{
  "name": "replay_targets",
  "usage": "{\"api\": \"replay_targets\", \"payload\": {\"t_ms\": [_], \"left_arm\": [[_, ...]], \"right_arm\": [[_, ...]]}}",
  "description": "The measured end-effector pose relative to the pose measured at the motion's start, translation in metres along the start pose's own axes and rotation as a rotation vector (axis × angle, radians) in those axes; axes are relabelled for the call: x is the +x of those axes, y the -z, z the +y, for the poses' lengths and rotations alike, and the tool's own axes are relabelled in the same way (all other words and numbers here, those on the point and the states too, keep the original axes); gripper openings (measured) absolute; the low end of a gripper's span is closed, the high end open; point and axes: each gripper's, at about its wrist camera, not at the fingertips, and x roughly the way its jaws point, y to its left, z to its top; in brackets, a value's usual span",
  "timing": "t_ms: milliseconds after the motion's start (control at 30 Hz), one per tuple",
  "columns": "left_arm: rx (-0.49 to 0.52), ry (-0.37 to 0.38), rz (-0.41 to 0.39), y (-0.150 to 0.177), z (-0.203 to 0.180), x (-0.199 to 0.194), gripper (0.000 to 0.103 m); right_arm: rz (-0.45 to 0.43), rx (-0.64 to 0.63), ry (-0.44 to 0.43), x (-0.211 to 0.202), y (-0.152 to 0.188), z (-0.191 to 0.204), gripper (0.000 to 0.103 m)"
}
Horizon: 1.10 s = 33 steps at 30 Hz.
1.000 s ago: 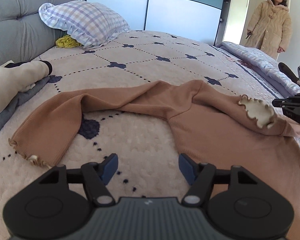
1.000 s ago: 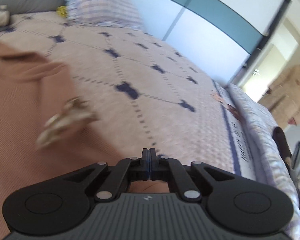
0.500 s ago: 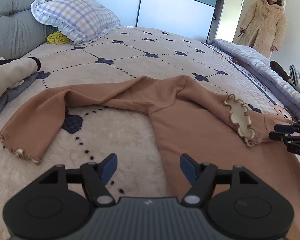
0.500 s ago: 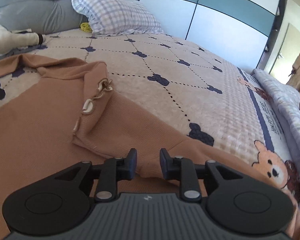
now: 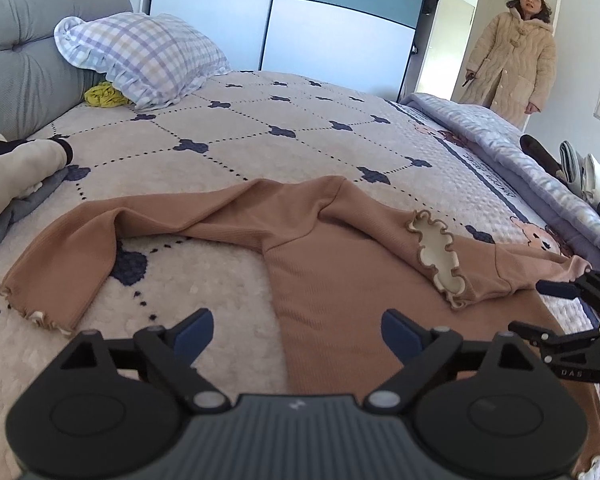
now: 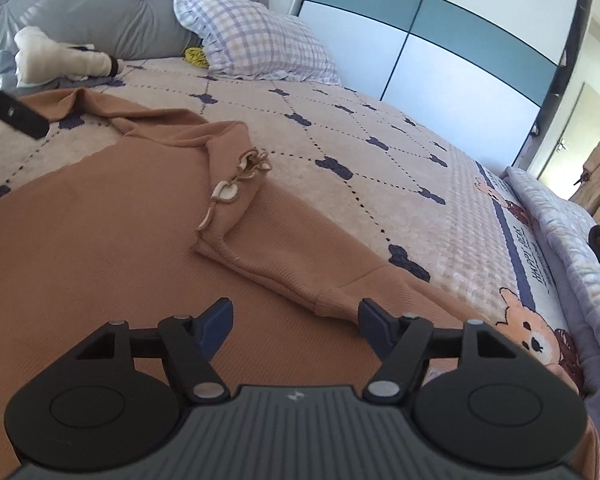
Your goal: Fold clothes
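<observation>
A brown long-sleeved top (image 5: 332, 272) lies spread on the bed, also in the right wrist view (image 6: 100, 248). Its left sleeve (image 5: 84, 248) stretches out flat to the left. Its right sleeve (image 6: 300, 256) is folded in over the body, the frilled cuff (image 5: 436, 256) lying on the chest. My left gripper (image 5: 296, 330) is open and empty, low over the top's left side. My right gripper (image 6: 296, 318) is open and empty, just behind the folded sleeve's shoulder; it also shows in the left wrist view (image 5: 540, 308).
The bed (image 5: 300, 128) has a cream quilt with navy marks. A checked pillow (image 5: 140, 60) and a yellow cloth (image 5: 104, 96) lie by the grey headboard (image 5: 24, 60). Folded clothes (image 5: 16, 172) sit at left. A person in a beige coat (image 5: 512, 48) stands at the doorway.
My right gripper was shut on the right sleeve, laid it over the body, then opened and let it go. My left gripper stayed open and shifted only slightly.
</observation>
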Motion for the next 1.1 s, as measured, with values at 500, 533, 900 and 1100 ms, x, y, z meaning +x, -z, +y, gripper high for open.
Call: {"api": "replay_targets", "payload": {"t_ms": [500, 533, 900, 1100], "left_arm": [[-0.003, -0.006, 0.031, 0.009, 0.010, 0.014, 0.094], [-0.004, -0.007, 0.035, 0.011, 0.011, 0.016, 0.094], [-0.021, -0.020, 0.026, 0.007, 0.029, 0.020, 0.094], [-0.020, -0.024, 0.025, -0.003, 0.028, 0.030, 0.094]], "right_arm": [[0.016, -0.249, 0.024, 0.045, -0.018, 0.014, 0.058], [0.021, -0.241, 0.026, 0.050, -0.021, 0.012, 0.055], [-0.018, 0.015, 0.111, 0.072, -0.058, -0.042, 0.006], [0.003, 0.104, 0.254, 0.104, -0.082, -0.081, 0.006]]}}
